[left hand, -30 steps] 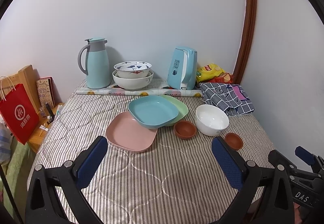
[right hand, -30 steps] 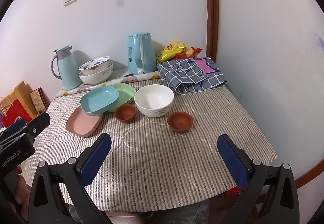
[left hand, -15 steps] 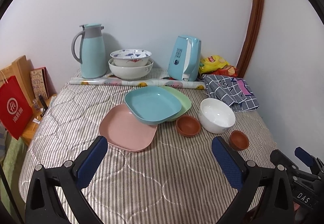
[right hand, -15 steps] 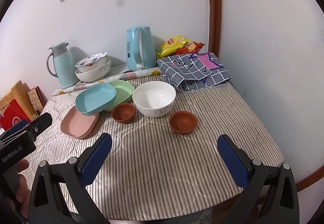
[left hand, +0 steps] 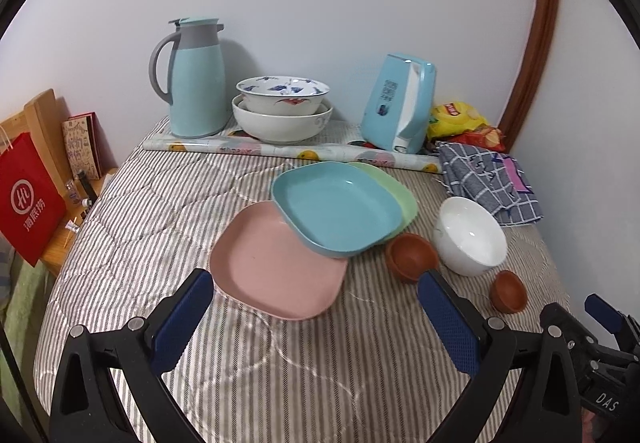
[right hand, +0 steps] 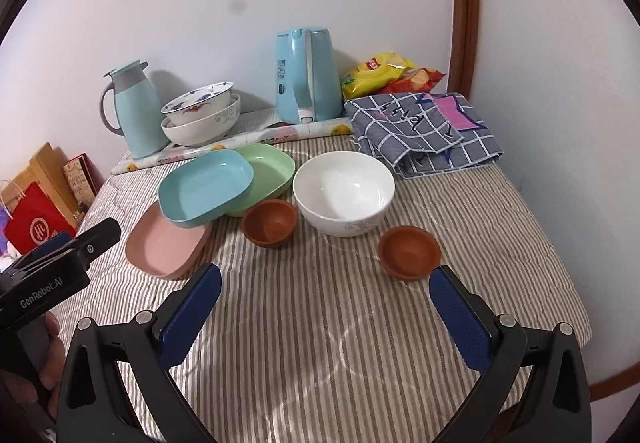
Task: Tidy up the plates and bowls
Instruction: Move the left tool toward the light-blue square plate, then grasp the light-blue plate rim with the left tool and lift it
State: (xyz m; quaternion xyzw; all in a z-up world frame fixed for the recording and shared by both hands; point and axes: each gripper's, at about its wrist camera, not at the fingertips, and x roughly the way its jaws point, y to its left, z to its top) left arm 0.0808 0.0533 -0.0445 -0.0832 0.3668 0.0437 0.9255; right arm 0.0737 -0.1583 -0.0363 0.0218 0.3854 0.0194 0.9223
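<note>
A pink plate (left hand: 276,263) (right hand: 168,247) lies on the striped table, with a blue plate (left hand: 336,209) (right hand: 206,189) resting partly on it and on a green plate (left hand: 390,189) (right hand: 266,169). A white bowl (left hand: 470,235) (right hand: 344,193) stands to the right, with two small brown bowls (left hand: 410,255) (left hand: 508,291) (right hand: 270,221) (right hand: 410,251) near it. My left gripper (left hand: 312,323) is open and empty just in front of the pink plate. My right gripper (right hand: 326,315) is open and empty in front of the brown bowls.
At the back stand a blue thermos (left hand: 196,79), two stacked white bowls (left hand: 282,111), a blue kettle (left hand: 398,109), snack bags (left hand: 460,119) and a checked cloth (left hand: 488,179). A red bag (left hand: 26,199) hangs off the left edge. The wall closes the right side.
Both grippers have moved forward toward the dishes, which now look larger and nearer. Both stay open. Nothing on the table has moved.
</note>
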